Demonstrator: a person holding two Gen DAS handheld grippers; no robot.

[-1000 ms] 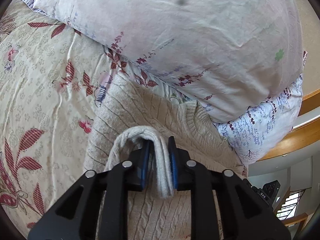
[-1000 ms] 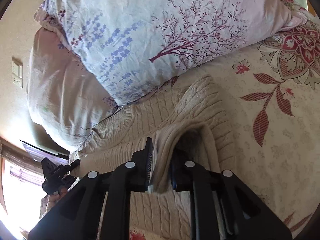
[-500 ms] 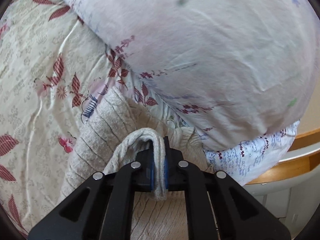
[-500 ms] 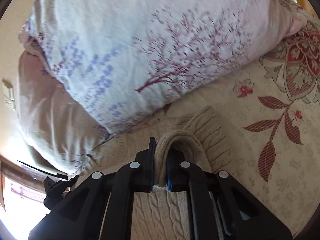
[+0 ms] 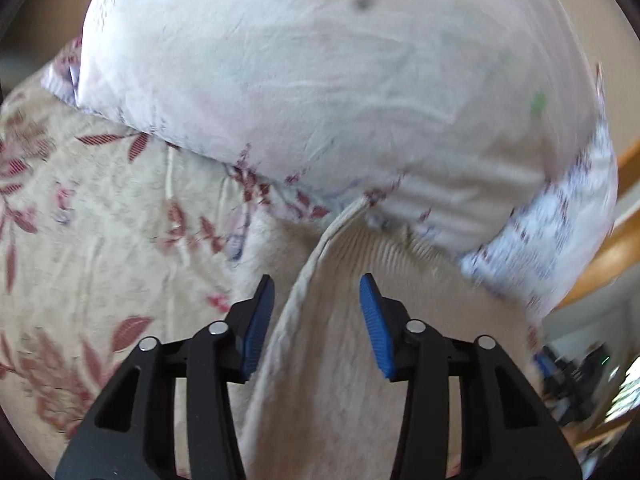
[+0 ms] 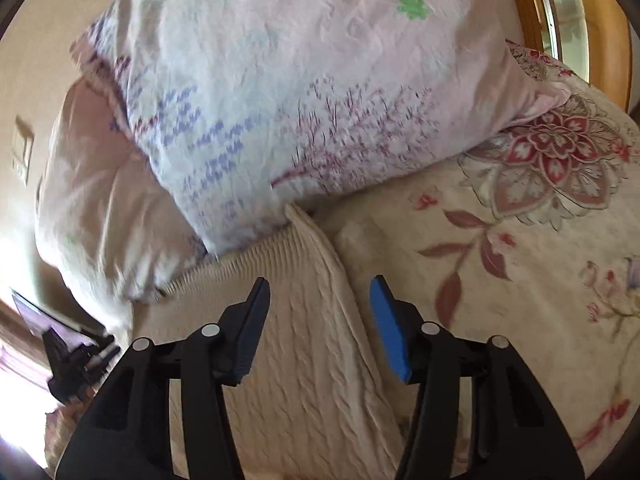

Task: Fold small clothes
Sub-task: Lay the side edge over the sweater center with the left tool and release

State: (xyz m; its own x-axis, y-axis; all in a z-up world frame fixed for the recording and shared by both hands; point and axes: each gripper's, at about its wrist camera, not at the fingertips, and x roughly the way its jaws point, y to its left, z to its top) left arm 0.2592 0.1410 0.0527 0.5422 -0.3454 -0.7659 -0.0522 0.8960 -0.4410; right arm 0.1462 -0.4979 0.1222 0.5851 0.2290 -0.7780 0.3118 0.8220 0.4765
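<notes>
A cream cable-knit sweater [image 5: 344,344] lies folded on the flowered bedspread, its far ribbed edge against the pillows. It also shows in the right wrist view [image 6: 304,344]. My left gripper [image 5: 317,292] is open, its blue pads either side of the sweater's left fold edge, holding nothing. My right gripper [image 6: 318,294] is open over the sweater's right edge, holding nothing. Both views are motion-blurred.
A large pale pillow [image 5: 320,80] with purple print lies just beyond the sweater; two stacked pillows [image 6: 304,100] show in the right wrist view. The flowered bedspread [image 5: 100,240] spreads to the left and to the right [image 6: 520,260]. A wooden bed frame [image 5: 608,256] is at right.
Both grippers were shut on folds of the sweater; now both are open and the sweater lies flat on the bed by the pillows.
</notes>
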